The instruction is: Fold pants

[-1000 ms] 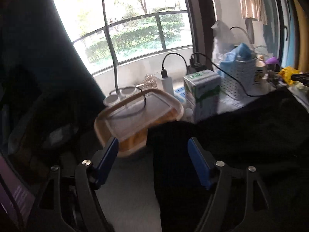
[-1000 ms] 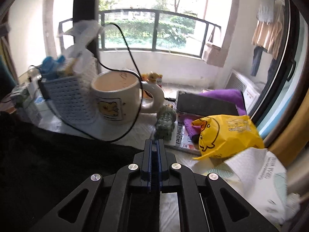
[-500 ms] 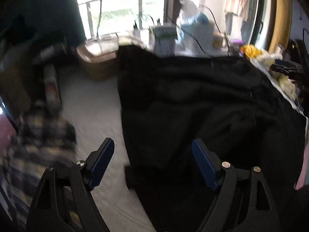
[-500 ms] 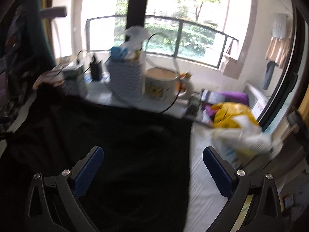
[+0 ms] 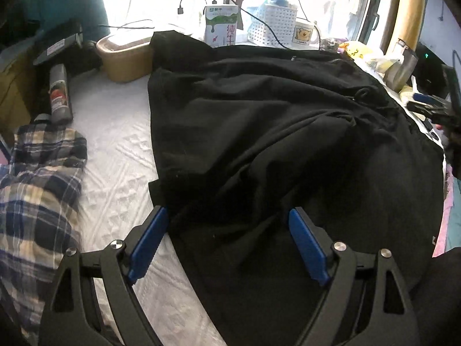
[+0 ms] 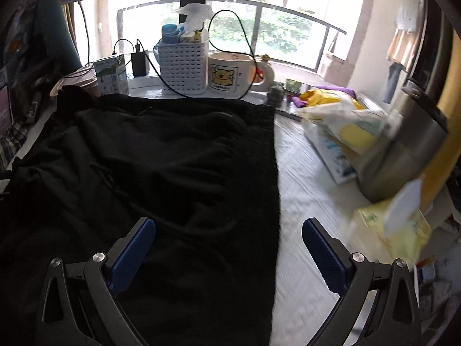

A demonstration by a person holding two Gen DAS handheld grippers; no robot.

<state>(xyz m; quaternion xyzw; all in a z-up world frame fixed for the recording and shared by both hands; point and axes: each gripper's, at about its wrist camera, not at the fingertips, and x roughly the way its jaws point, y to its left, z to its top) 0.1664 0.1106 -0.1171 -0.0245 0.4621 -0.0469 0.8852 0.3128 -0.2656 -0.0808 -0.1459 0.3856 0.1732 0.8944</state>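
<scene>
Black pants (image 5: 273, 132) spread rumpled on bed; left gripper (image 5: 227, 245) and right gripper (image 6: 227, 255) hover, fingers apart, empty. Next: likely pinch near edge for fold.

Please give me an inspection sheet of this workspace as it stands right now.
Surface: white textured table cover, bare beside the garment.
Job's things: black fabric pants, spread out and wrinkled, not yet folded.
Clutter: plaid cloth, tan lidded container, green-and-white milk carton, white perforated basket, bear-print mug, steel cup.
Grippers: left hand-held gripper open over the pants' edge; right hand-held gripper open, nothing held.
Cables: black cable looping over basket and mug.
Surroundings: bright window with railing.
</scene>
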